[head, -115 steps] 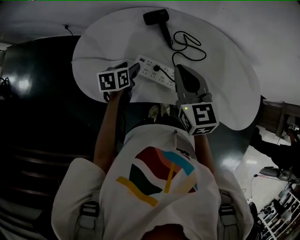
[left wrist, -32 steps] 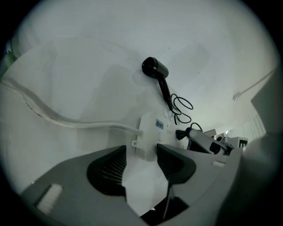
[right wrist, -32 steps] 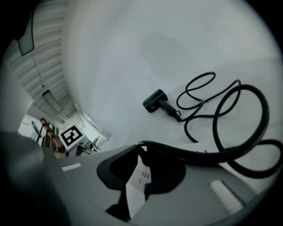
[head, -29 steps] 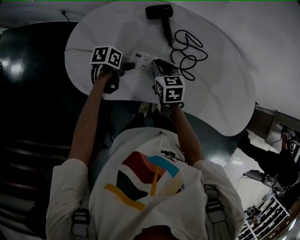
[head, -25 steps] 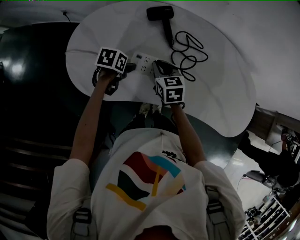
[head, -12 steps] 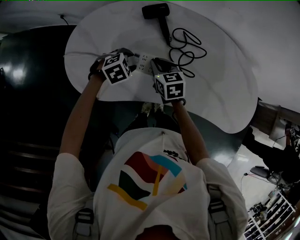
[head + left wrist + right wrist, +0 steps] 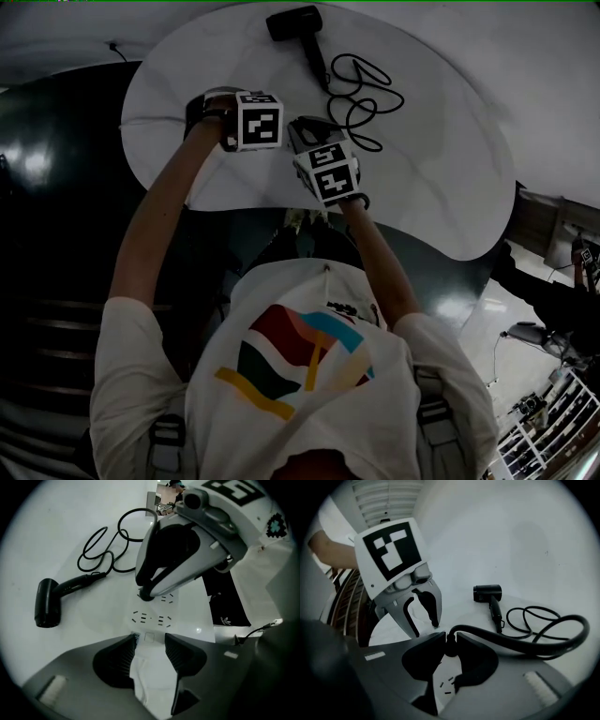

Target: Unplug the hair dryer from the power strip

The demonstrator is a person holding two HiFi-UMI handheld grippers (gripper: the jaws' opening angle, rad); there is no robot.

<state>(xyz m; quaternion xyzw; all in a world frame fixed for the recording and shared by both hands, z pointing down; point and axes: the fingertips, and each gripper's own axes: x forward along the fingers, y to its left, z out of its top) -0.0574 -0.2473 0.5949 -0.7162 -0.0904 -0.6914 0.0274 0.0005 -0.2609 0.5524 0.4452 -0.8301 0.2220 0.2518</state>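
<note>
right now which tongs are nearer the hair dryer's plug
Right. The right tongs pinch the plug in the power strip; the left tongs stand over the strip further along. Both have just been opening.

Your power strip (image 7: 154, 616) is glossy white plastic; hair dryer (image 7: 47, 606) matt black plastic, its plug (image 7: 450, 644) and cord (image 7: 497, 636) smooth black rubber; table (image 7: 70, 541) smooth matt white.
</note>
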